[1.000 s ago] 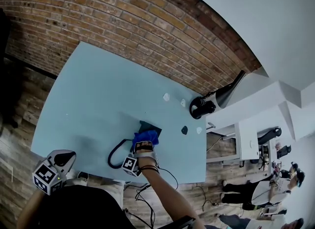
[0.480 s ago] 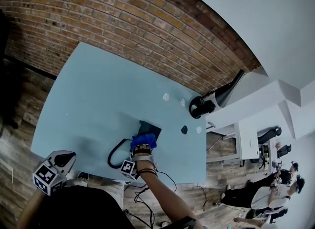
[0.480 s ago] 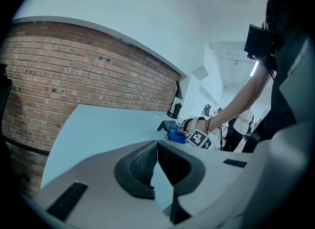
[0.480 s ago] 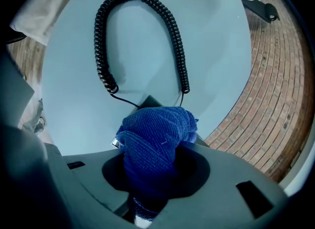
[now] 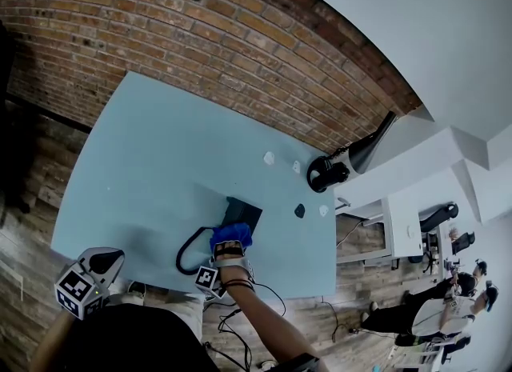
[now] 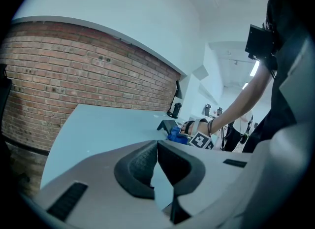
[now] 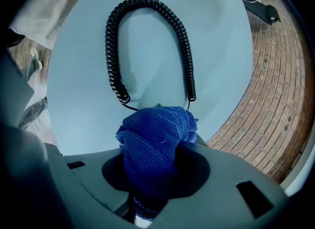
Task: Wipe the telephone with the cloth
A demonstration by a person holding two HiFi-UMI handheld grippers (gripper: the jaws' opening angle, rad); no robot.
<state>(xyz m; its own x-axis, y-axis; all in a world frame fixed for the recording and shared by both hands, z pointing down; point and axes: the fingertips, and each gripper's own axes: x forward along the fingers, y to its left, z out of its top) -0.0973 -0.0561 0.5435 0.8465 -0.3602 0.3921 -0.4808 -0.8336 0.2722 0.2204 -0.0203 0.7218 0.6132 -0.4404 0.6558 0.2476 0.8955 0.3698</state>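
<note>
The dark telephone (image 5: 243,212) lies on the light blue table (image 5: 160,154), with its coiled black cord (image 5: 187,248) looping toward the front edge. My right gripper (image 5: 230,244) is shut on a bunched blue cloth (image 5: 230,234), which presses on the telephone's near end. In the right gripper view the cloth (image 7: 155,142) fills the jaws of that gripper (image 7: 155,160) and hides the telephone; the cord (image 7: 147,41) arcs beyond it. My left gripper (image 5: 106,260) hangs off the table's near left corner. Seen in its own view, the left gripper (image 6: 157,147) is shut and holds nothing.
Small white bits (image 5: 270,157) and a small dark piece (image 5: 299,211) lie near the table's far right. A black device (image 5: 336,169) stands against the brick wall (image 5: 200,18). A white desk (image 5: 404,230) and people (image 5: 424,314) are further right.
My right gripper has drawn the blue cloth a little toward the table's near edge, along the telephone. The left gripper has hardly moved.
</note>
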